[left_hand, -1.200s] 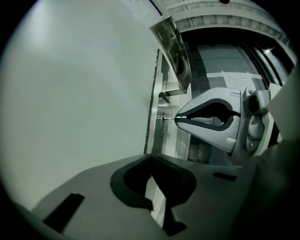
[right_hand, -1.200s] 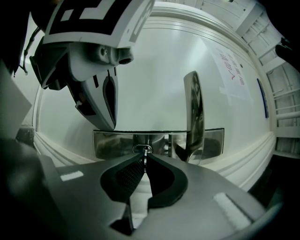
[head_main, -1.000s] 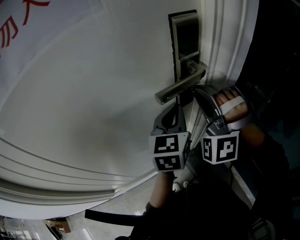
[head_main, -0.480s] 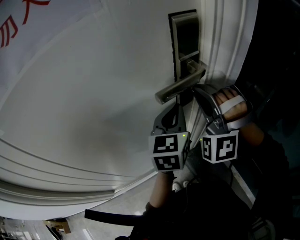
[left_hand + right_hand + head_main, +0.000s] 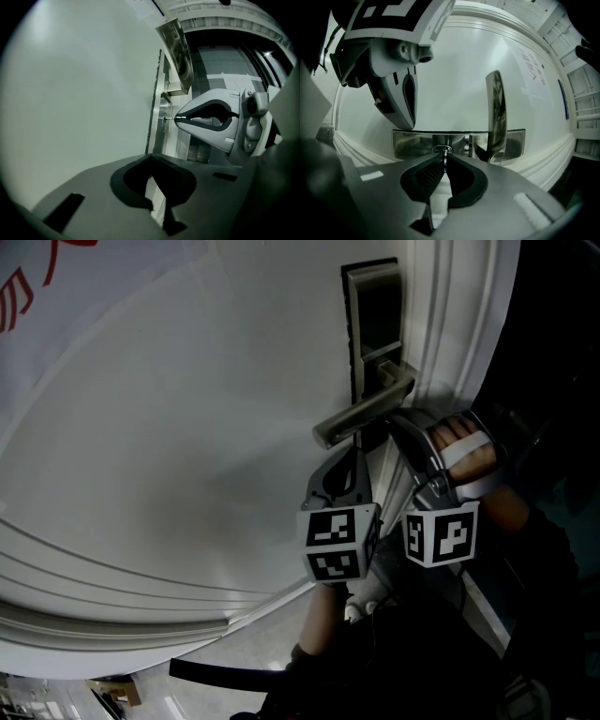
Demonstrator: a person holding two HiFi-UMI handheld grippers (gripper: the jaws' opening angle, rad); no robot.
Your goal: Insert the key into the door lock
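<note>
The key point(image 5: 445, 157) sat pinched between the jaws of the right gripper point(image 5: 444, 164), straight ahead of the fingertips. Its tip met the keyhole point(image 5: 442, 150) in the steel lock plate point(image 5: 412, 143), beside the lever handle point(image 5: 496, 117). The left gripper point(image 5: 151, 159) hung close alongside, its jaws together on nothing, near the white door point(image 5: 187, 427).

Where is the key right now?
In the right gripper view the key sits pinched in the right tool, its tip at the keyhole in the lock plate, left of the handle.
</note>
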